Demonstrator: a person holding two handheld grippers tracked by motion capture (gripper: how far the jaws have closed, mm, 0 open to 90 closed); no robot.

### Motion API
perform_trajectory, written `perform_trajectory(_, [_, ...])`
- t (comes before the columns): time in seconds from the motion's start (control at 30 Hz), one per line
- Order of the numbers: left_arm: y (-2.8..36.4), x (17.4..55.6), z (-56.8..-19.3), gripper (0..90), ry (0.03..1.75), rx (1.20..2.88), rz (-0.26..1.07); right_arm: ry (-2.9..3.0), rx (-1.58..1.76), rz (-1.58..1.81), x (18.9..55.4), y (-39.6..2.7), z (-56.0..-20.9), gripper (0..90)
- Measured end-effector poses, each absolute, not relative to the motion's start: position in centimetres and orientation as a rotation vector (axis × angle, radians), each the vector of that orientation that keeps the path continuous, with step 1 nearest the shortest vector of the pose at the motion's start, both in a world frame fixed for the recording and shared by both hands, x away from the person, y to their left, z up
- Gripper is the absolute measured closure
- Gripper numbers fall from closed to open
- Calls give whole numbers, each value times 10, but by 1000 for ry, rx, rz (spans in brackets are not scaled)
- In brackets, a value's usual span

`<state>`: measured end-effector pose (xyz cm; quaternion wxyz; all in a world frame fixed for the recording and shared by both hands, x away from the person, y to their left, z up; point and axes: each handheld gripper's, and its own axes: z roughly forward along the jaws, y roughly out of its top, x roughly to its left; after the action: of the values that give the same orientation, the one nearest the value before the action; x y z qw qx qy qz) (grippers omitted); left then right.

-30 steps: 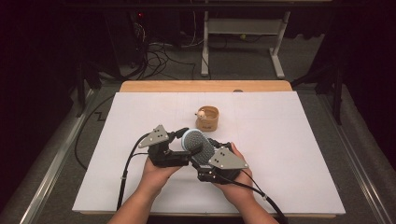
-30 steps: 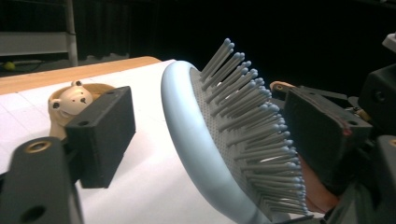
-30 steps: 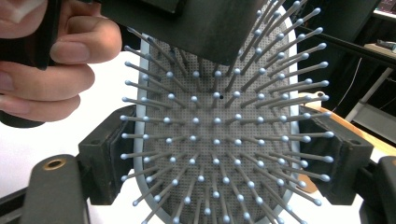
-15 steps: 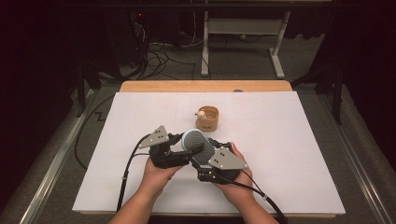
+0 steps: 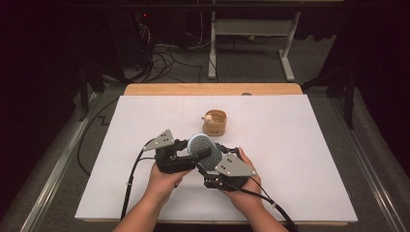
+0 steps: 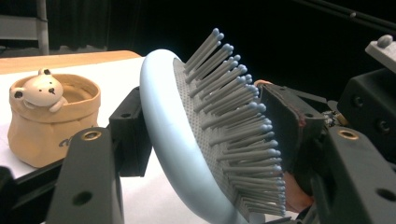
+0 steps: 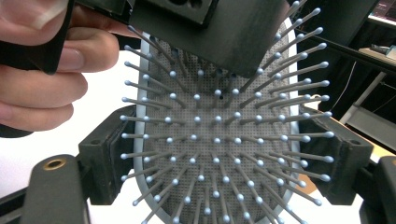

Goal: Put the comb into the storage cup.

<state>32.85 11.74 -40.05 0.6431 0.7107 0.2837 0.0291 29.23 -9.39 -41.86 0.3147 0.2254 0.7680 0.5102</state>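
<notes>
A pale blue hairbrush (image 5: pixel 203 147) is held above the white tabletop (image 5: pixel 300 159) between both claws. The right claw (image 7: pixel 219 158) clasps its head by the two edges, bristles toward the camera. The left claw (image 6: pixel 205 140) has just been closing across the head, one jaw behind its back, the other against the bristle tips. Behind stands a tan bag-shaped container (image 5: pixel 215 123) with a small bear figure (image 6: pixel 41 89) at its rim.
</notes>
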Motion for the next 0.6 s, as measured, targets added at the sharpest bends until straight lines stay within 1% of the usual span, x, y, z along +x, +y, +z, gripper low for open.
perform_trajectory(0.6, [118,328,-399,494,664,1613,66,2019,584,1318,292,-92,-419,204])
